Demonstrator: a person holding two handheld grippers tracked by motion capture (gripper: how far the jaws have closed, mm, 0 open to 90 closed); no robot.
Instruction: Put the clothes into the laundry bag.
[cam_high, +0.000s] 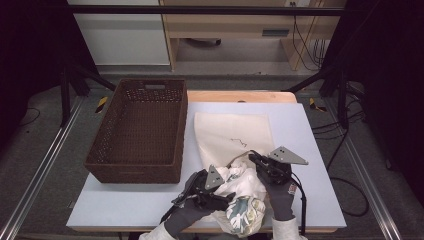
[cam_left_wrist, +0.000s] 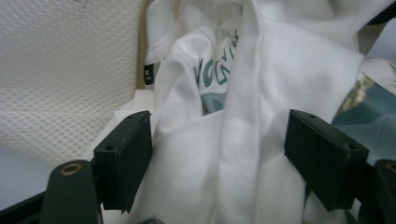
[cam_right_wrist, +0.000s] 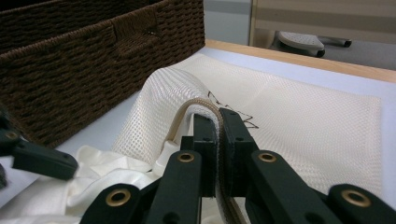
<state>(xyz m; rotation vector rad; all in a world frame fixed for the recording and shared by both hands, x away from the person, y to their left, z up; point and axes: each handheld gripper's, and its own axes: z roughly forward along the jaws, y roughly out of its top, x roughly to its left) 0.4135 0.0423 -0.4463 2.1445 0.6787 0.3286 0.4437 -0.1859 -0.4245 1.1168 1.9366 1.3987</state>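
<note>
A white T-shirt (cam_high: 239, 184) with a teal print lies bunched at the table's front, partly at the mouth of a cream mesh bag (cam_high: 232, 131). My left gripper (cam_high: 226, 197) is open, its jaws standing wide on either side of a fold of the T-shirt (cam_left_wrist: 243, 140), with the mesh bag (cam_left_wrist: 60, 70) to the left. My right gripper (cam_high: 255, 160) is shut on the bag's tan-bound edge (cam_right_wrist: 205, 107) and lifts it off the table, the rest of the mesh bag (cam_right_wrist: 289, 121) lying flat beyond. My right gripper (cam_right_wrist: 218, 140) pinches that hem between its pads.
A brown wicker basket (cam_high: 134, 172) stands to the left of the bag, close to it; its wall (cam_right_wrist: 70, 70) is near my right gripper. The pale table (cam_high: 310, 165) has bare room at the right and front left. Cables and frame legs lie on the floor around.
</note>
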